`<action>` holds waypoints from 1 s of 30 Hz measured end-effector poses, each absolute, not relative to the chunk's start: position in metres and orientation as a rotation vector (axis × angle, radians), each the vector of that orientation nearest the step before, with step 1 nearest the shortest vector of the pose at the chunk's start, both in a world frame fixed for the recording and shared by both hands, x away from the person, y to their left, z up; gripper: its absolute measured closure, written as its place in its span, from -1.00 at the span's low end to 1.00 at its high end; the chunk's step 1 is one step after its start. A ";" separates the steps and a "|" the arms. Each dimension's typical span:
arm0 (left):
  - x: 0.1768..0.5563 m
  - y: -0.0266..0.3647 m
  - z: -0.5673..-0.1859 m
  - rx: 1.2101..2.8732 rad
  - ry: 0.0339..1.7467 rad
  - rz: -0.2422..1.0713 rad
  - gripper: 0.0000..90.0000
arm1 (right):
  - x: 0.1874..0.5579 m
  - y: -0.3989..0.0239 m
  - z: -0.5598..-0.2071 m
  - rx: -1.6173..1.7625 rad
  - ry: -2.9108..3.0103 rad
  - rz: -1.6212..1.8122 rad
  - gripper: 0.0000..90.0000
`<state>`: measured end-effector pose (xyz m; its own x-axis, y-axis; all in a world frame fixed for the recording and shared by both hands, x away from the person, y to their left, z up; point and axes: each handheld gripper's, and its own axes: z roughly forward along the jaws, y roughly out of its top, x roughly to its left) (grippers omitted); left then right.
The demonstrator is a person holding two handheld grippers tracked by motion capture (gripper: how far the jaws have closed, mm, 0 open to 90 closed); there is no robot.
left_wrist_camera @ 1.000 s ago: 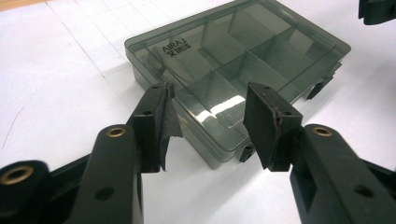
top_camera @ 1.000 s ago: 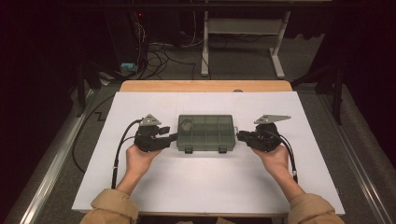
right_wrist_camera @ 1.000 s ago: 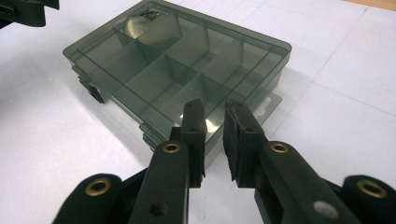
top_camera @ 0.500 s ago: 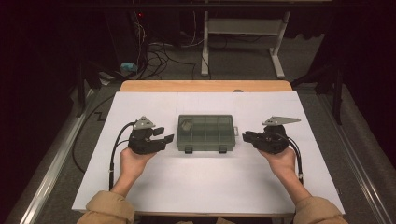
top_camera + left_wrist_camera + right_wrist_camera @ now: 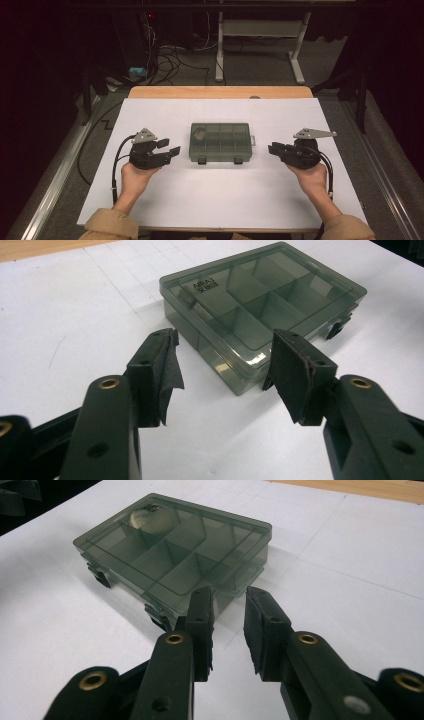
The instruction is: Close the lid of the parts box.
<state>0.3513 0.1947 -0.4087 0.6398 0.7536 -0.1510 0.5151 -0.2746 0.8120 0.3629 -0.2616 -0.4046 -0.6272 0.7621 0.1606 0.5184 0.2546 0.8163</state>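
Note:
A smoky green see-through compartment box (image 5: 220, 141) lies shut at the middle of the white sheet, with a small round item (image 5: 200, 134) in its far left cell. My left gripper (image 5: 170, 146) rests left of the box, a short gap away; its jaws have just been opening and stand wide with nothing between them. In the left gripper view the box (image 5: 260, 305) lies beyond the open left gripper (image 5: 222, 365). My right gripper (image 5: 274, 148) sits to the right, clear of the box; its jaws have just been opening to a narrow gap. The right gripper view shows the box (image 5: 175, 550) ahead of the empty right gripper (image 5: 227, 615).
The white sheet (image 5: 225, 200) covers the table, and a strip of wooden tabletop (image 5: 220, 92) shows at the far edge. Two latches (image 5: 202, 161) sit on the box's near side. Cables (image 5: 165, 55) and a desk frame (image 5: 260, 30) stand on the floor beyond.
Both grippers have drawn outward from the ends of the box, left gripper leftward and right gripper rightward. The left jaws stand wider apart. The box has stayed in place.

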 end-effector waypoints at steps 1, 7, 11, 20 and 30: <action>0.350 0.195 -0.409 1.946 1.000 0.331 -0.01 | 0.362 -0.263 -0.405 1.188 2.259 1.312 0.63; 0.346 0.200 -0.408 1.936 0.997 0.342 -0.03 | 0.355 -0.272 -0.404 1.182 2.230 1.327 0.62; 0.343 0.202 -0.408 1.932 0.996 0.337 -0.03 | 0.351 -0.277 -0.403 1.187 2.216 1.335 0.61; 0.338 0.207 -0.408 1.923 1.001 0.360 -0.04 | 0.345 -0.289 -0.405 1.205 2.194 1.333 0.59; 0.329 0.218 -0.409 1.906 1.007 0.369 -0.07 | 0.336 -0.297 -0.407 1.211 2.179 1.336 0.55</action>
